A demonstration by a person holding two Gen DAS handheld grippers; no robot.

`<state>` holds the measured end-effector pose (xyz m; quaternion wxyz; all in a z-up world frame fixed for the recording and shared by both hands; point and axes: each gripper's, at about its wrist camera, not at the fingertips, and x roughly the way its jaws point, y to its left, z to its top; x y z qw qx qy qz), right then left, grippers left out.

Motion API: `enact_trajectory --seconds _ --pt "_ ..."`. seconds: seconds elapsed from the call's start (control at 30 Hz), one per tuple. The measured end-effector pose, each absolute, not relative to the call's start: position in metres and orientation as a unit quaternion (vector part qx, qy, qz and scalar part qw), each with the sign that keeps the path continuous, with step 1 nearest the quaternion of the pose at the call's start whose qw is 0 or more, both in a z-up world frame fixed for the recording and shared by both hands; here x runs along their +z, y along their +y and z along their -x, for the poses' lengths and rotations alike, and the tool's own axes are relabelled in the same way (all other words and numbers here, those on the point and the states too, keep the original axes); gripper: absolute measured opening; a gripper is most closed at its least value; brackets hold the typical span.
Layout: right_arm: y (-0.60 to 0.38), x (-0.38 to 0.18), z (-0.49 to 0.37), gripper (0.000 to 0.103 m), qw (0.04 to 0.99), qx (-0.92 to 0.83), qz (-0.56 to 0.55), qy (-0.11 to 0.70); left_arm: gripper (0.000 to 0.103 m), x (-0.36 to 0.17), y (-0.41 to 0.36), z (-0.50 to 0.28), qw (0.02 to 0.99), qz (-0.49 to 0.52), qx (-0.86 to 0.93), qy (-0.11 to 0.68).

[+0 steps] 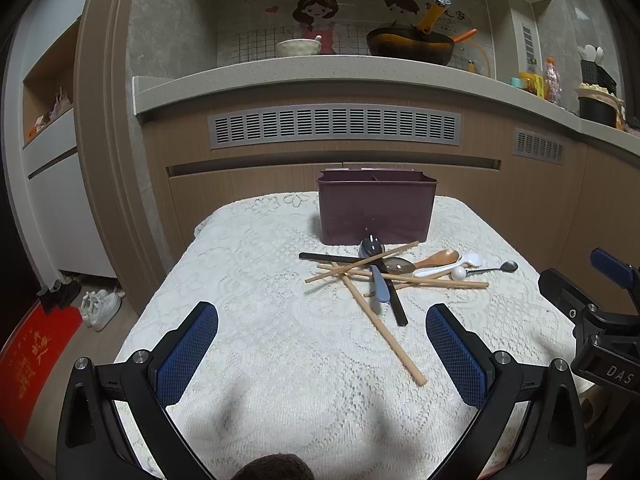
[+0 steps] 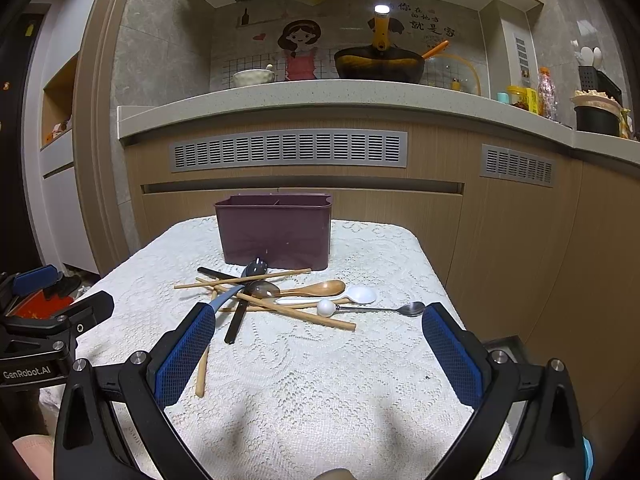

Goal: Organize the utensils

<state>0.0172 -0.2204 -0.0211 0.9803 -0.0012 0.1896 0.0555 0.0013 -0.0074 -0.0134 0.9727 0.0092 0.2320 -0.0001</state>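
Note:
A maroon utensil holder (image 1: 376, 210) (image 2: 276, 232) with inner dividers stands at the far side of a small table under a white lace cloth (image 1: 280, 360) (image 2: 320, 380). In front of it lies a tangled pile: wooden chopsticks (image 1: 384, 332) (image 2: 296, 312), a wooden spoon (image 1: 438, 258) (image 2: 320, 289), a white spoon (image 1: 460, 262) (image 2: 356, 295), a metal spoon with a white ball end (image 1: 496, 269) (image 2: 380, 309), a blue-handled spoon (image 1: 378, 284) and a black-handled one (image 1: 396, 304) (image 2: 236, 320). My left gripper (image 1: 322, 356) and right gripper (image 2: 318, 360) both hover open over the near cloth, short of the pile, holding nothing.
Behind the table runs a wooden cabinet with grey vents (image 1: 334, 124) under a counter (image 1: 320, 76) carrying a bowl, a wok and bottles. Shoes (image 1: 100, 306) and a red mat (image 1: 32, 360) lie on the floor at the left. The right gripper's body (image 1: 600, 320) shows at the right edge.

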Motion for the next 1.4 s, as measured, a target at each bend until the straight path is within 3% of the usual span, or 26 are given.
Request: enact_trajectory --seconds 1.4 --pt "-0.2231 -0.0202 -0.0178 0.103 0.979 0.064 -0.005 0.192 0.103 -0.0083 -0.0048 -0.0041 0.971 -0.006 -0.011 0.238"
